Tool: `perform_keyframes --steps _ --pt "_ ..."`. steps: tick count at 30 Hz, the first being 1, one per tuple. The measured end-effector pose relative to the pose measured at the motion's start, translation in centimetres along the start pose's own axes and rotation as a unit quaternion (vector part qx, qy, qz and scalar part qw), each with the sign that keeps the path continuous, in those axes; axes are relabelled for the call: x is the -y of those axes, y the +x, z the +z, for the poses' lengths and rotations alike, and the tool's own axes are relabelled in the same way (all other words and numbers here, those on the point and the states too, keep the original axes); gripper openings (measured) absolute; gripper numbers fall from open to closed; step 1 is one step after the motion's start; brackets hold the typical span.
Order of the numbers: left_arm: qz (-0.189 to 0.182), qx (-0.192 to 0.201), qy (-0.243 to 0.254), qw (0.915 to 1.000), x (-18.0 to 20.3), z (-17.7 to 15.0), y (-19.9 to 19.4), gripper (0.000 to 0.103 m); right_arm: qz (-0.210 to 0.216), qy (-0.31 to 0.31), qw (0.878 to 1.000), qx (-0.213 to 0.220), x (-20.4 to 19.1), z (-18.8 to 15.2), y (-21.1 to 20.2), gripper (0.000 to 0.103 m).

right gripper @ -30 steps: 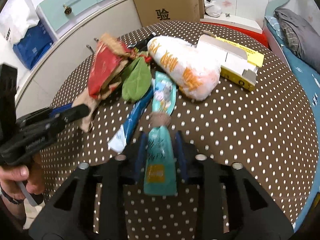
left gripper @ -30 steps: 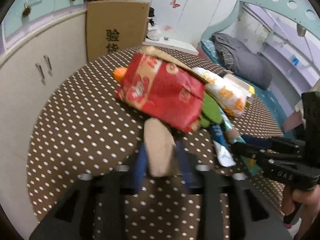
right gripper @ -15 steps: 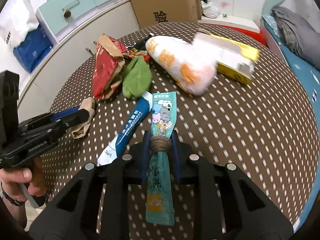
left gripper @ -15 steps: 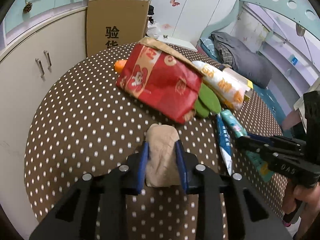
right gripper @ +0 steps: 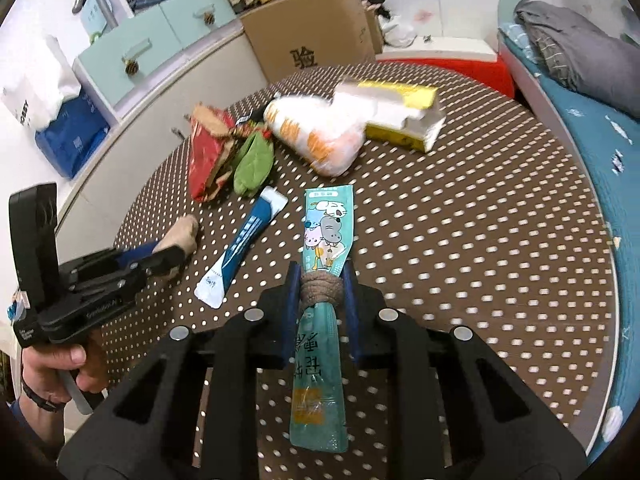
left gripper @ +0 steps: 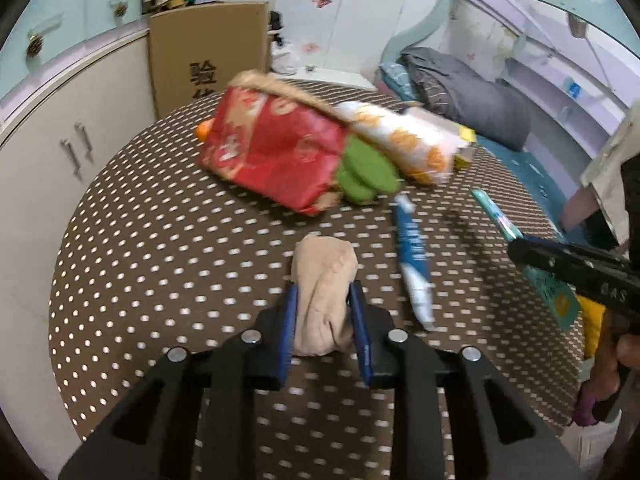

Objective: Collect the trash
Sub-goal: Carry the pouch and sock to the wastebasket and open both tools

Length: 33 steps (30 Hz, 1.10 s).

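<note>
While the left gripper (left gripper: pixel 324 312) has its blue pads squeezed against a crumpled beige paper wad (left gripper: pixel 324 280), the right gripper (right gripper: pixel 320 284) is clamped on a long teal sachet (right gripper: pixel 326 240) with cartoon animals, at a spot where a brown band wraps round it. Both sets of jaws have just been closing, and each now has its piece of trash pinched between the pads. The wad sits toward the near left edge of the table (left gripper: pixel 160 240); the sachet lies lengthwise near the middle of the near edge, its lower end reaching back under the gripper body.

Just left of the sachet lies a blue and white sachet (right gripper: pixel 240 256), apart from both grippers. Farther in, toward the far left edge, a red snack bag (left gripper: pixel 276 156) lies against a green wrapper (left gripper: pixel 364 172). Beside these, near the far edge, rests a white bag with orange print (right gripper: pixel 320 136), touching a yellow and white carton (right gripper: pixel 404 120).

The table is round and covered in a brown cloth with white dots. A person's hand (right gripper: pixel 56 368) holds the left gripper's handle off the near left edge. Beyond the table a cardboard box (right gripper: pixel 312 32) stands against white cabinets (left gripper: pixel 60 152) with pale green drawers (right gripper: pixel 132 56) above. To the right runs a bed (right gripper: pixel 592 128) with a blue sheet and a grey bundle of bedding (right gripper: pixel 576 52).
</note>
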<state>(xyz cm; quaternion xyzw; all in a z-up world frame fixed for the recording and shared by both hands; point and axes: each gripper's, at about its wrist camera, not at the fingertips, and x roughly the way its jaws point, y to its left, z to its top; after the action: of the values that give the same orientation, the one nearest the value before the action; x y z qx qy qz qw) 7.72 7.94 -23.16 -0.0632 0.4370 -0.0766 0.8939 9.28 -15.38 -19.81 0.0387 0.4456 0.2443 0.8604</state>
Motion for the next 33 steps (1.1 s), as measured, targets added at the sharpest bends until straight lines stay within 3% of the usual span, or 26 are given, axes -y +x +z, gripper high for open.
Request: perform_keyframes --steps 10,18,26,33 --pt "-0.065 0.054 0.048 0.9953 8.4 5.0 -2.3 0.025 -0.016 0.056 0.994 0.088 6.5 1.3 -7.4 0.021" --pt "-0.130 0.072 0.104 0.9834 17.9 9.1 -1.1 0.025 -0.065 0.144 0.974 0.161 15.6 1.2 -13.2 0.021" --pt "-0.188 0.046 0.137 0.9715 26.5 10.8 2.6 0.025 -0.103 0.232 0.953 0.166 24.1 -1.2 -14.8 0.021" --pt "-0.203 -0.005 0.171 0.9642 32.9 10.8 7.7 0.025 -0.109 0.314 0.935 0.125 32.0 -3.8 -10.3 0.021"
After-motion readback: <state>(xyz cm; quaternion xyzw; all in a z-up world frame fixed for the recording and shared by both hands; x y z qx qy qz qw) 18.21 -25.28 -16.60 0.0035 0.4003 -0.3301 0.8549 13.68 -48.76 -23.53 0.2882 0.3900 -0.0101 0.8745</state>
